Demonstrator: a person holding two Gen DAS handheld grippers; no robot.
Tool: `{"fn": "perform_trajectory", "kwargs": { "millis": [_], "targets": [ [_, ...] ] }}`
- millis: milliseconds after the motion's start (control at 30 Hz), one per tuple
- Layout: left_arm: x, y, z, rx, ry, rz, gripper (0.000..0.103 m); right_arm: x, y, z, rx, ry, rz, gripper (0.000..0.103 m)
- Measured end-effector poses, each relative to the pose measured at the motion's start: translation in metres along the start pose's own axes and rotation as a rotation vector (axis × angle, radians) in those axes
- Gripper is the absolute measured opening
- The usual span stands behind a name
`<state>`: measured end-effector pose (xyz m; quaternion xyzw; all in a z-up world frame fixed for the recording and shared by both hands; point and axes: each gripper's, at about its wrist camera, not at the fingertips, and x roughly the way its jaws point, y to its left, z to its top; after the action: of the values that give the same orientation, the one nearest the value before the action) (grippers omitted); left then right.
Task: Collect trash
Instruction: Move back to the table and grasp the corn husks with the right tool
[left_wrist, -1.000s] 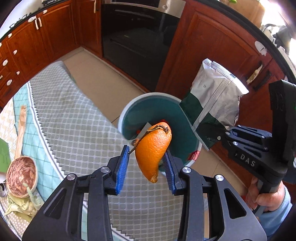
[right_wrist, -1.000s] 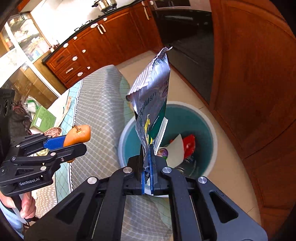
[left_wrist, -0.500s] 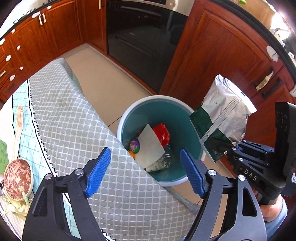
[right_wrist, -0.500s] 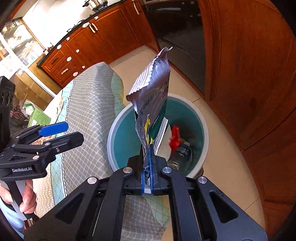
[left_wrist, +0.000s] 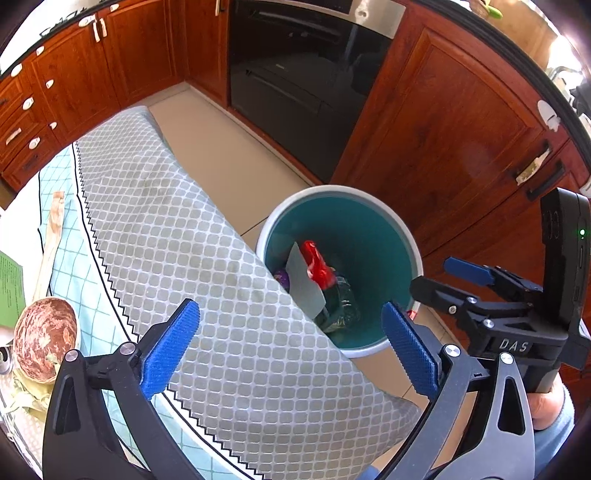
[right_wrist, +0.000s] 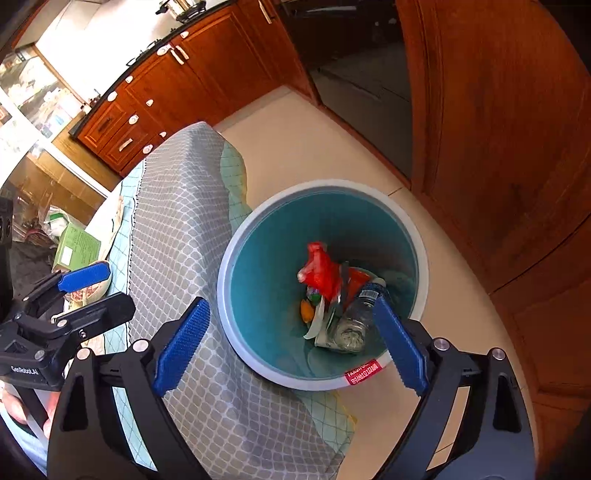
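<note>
Both the left gripper (left_wrist: 291, 349) and right gripper (right_wrist: 290, 345) gape wide, holding nothing. Just beyond them stands the round teal plastic bin (right_wrist: 258, 258); its trash includes a red plastic bag (right_wrist: 319, 273) and clear bottle (right_wrist: 354, 317).

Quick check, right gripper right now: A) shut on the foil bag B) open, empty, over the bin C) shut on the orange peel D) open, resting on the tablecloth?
B: the right gripper has its blue pads spread wide with nothing between them, hanging above the teal trash bin, where the red wrapper and plastic bottle lie inside.
</note>
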<state>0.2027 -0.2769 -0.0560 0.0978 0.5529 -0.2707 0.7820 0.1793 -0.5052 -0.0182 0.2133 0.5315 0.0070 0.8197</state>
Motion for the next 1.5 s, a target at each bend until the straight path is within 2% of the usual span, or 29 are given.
{"fn": "perform_trajectory", "kwargs": {
  "millis": [267, 600, 900, 1033, 1300, 1500],
  "targets": [
    [-0.009, 0.022, -0.018, -0.039, 0.005, 0.009, 0.099, 0.007, 0.008, -0.004, 0.017, 0.050, -0.018, 0.088],
    [-0.040, 0.080, -0.053, -0.147, -0.019, 0.054, 0.099, 0.019, 0.064, -0.012, -0.066, 0.087, 0.014, 0.088],
    [-0.073, 0.163, -0.093, -0.268, -0.054, 0.145, 0.099, 0.036, 0.135, -0.019, -0.160, 0.127, 0.036, 0.088],
    [-0.085, 0.207, -0.119, -0.346, -0.058, 0.147, 0.099, 0.044, 0.173, -0.025, -0.213, 0.145, 0.061, 0.088],
    [-0.099, 0.275, -0.168, -0.472, -0.054, 0.154, 0.099, 0.079, 0.266, -0.052, -0.339, 0.252, 0.146, 0.088],
    [-0.107, 0.306, -0.190, -0.512, -0.053, 0.142, 0.099, 0.109, 0.313, -0.069, -0.378, 0.254, 0.171, 0.088]
  ]
}}
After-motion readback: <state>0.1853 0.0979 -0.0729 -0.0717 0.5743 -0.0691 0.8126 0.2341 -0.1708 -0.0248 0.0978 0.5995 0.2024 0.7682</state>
